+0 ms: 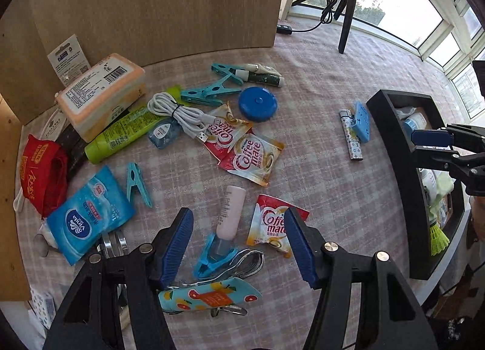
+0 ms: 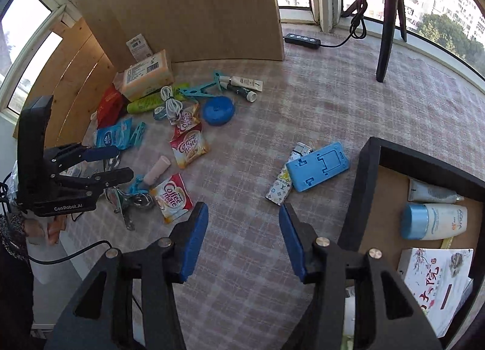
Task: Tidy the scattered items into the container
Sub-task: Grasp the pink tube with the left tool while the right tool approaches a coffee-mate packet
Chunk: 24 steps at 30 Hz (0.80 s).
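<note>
The left gripper [image 1: 239, 244] has its fingers spread with nothing pinched; between and just beyond them lie a pink tube [image 1: 231, 210] and a light-blue clip [image 1: 213, 256], with a creamer sachet [image 1: 274, 224] by the right-hand finger. The right gripper [image 2: 242, 238] is also spread and empty over bare checked cloth [image 2: 318, 113]. The black tray [image 2: 368, 186] sits just right of its fingers, a sunscreen bottle [image 2: 433, 221] inside it.

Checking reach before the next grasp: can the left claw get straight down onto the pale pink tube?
Probably yes. The left claw is open above the pale pink tube, nothing over it; only a light blue clip grips its cap end.
</note>
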Motion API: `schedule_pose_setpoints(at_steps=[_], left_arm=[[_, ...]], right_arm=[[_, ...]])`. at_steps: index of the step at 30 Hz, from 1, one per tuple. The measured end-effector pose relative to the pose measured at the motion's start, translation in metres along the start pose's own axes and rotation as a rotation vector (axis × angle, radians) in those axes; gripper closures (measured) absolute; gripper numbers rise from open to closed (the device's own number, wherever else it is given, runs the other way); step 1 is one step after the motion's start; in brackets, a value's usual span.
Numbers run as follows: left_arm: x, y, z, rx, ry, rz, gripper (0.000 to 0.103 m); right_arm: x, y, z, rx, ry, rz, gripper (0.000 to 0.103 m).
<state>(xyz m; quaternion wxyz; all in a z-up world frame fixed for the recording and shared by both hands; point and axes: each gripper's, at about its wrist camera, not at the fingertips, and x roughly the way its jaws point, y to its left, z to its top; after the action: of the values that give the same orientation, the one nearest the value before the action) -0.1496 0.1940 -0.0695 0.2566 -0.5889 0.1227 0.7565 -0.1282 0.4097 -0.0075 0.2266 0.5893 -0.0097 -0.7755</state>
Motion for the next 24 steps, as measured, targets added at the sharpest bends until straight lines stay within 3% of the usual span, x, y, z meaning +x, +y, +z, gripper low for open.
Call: schedule_pose_setpoints(at_steps=[3,6,16,24], left_arm=[[0.015,0.0,0.001,0.016,0.036,-0.001,0.044],[0.026,0.005,0.003,-0.004,0.057,-0.016,0.044],[0.053,0.008,0.0,-0.021,0.092,-0.023,0.044],[0.062,0.013,-0.005,-0.047,0.092,-0.008,0.059]], right_arm=[[0.021,0.002,0.015,-0.008,0.052,-0.032,0.048],[0.04,0.009,0.032,-0.009,0.077,-0.002,0.048],[0.112,0.07,0.066,-0.184,0.152,0.009,0.047],[0.144,0.098,0.075,-0.292,0.191,-0.035,0.041]])
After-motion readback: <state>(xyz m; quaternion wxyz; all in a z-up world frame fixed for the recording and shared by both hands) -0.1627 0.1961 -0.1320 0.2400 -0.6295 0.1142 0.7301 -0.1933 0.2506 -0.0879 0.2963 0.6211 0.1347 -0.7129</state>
